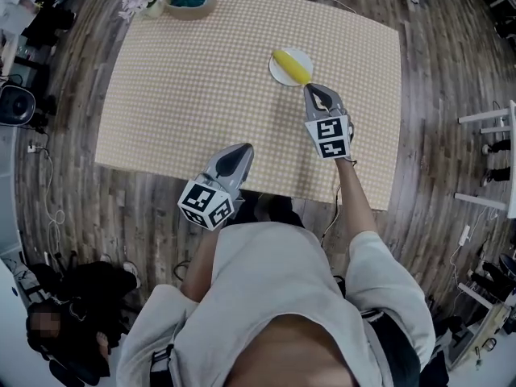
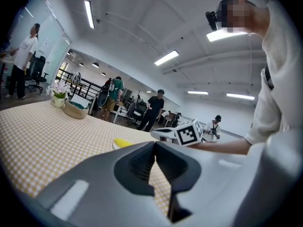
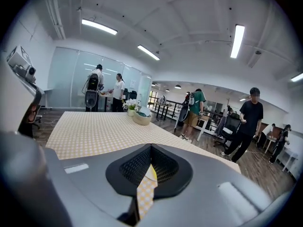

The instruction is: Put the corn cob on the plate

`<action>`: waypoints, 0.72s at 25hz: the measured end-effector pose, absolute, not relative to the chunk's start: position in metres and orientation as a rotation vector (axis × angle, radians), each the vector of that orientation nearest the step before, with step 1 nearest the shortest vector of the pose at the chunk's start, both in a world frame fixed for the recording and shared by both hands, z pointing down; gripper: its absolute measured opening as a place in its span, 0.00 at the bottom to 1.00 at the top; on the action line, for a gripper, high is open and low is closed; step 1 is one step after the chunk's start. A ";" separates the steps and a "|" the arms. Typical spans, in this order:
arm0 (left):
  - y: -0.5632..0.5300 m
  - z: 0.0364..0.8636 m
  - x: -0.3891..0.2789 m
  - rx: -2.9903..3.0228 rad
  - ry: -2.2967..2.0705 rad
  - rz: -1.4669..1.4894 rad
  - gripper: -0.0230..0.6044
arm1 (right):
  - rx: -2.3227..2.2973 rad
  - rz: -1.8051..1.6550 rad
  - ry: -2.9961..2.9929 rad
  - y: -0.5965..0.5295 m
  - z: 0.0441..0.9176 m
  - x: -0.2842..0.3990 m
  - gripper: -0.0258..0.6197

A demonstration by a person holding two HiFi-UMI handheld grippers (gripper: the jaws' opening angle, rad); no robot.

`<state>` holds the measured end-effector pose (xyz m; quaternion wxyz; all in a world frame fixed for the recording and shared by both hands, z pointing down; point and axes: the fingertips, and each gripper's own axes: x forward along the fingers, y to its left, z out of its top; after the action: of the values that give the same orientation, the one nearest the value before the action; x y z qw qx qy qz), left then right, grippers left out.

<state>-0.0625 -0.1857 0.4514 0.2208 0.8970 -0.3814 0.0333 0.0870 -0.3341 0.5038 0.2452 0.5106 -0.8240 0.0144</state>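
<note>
Table (image 1: 177, 95) with the checked cloth is pretty bare from where I'm driving. The plate (image 1: 279, 72) sits right of centre, nearer the far edge than the near one, and the corn (image 1: 292, 66) is already lying on it, so I'd call the job basically done. My right gripper (image 1: 309, 88) is just beside the plate on its near-right side, jaws fully together and gripping nothing; through the sliver between the pads I only see cloth and a bit of yellow beyond. My left gripper (image 1: 245, 147) hangs over the near edge, well apart from the plate, jaws meeting at the tips and empty too. The corn lies flat with its long axis on a diagonal, one end toward the far-left corner and the other toward the near-right corner, pretty much aimed at the right gripper's tips. It spans most of the plate, both ends close to the rim, and I can't tell which end is the pointy one. What's left, I reckon, is a clean exit: go up and back along that same diagonal, not sideways, because a cob rolls easily across its axis and a nudge on the near end could tip it off the rim.
</note>
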 end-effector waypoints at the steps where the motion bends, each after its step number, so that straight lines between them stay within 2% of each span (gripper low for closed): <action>1: -0.184 0.447 -0.063 2.495 -1.043 0.084 0.05 | 1.408 0.037 -2.258 -0.327 0.496 0.084 0.04; 18: -0.184 0.406 -0.066 2.726 -0.733 0.062 0.05 | 1.730 0.019 -2.211 -0.208 0.424 0.059 0.04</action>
<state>-0.0662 -0.1837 0.4057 0.1584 0.9532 -0.2565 0.0217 0.0593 -0.2075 0.4243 0.1664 0.6075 -0.7767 0.0068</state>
